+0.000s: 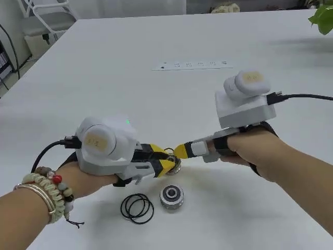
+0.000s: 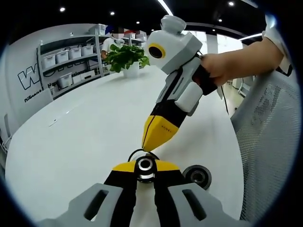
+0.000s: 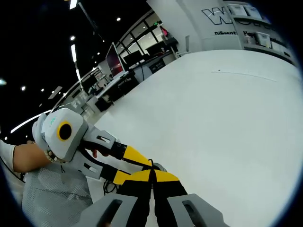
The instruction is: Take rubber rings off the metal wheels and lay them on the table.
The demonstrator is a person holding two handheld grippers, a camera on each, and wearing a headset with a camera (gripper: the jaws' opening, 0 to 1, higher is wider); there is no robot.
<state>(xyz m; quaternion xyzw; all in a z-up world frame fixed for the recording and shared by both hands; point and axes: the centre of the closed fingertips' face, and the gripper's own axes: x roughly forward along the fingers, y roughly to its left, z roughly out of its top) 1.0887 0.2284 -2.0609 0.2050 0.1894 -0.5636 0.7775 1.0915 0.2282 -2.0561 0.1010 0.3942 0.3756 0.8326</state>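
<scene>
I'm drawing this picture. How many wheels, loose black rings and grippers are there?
Metal wheels: 2, the held wheel and the table wheel
Loose rubber rings: at least 2, overlapping
Grippers: 2, left gripper and right gripper
Total: at least 6

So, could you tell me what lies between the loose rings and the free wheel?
Nothing: bare table between rings and free wheel, in the head view.
</scene>
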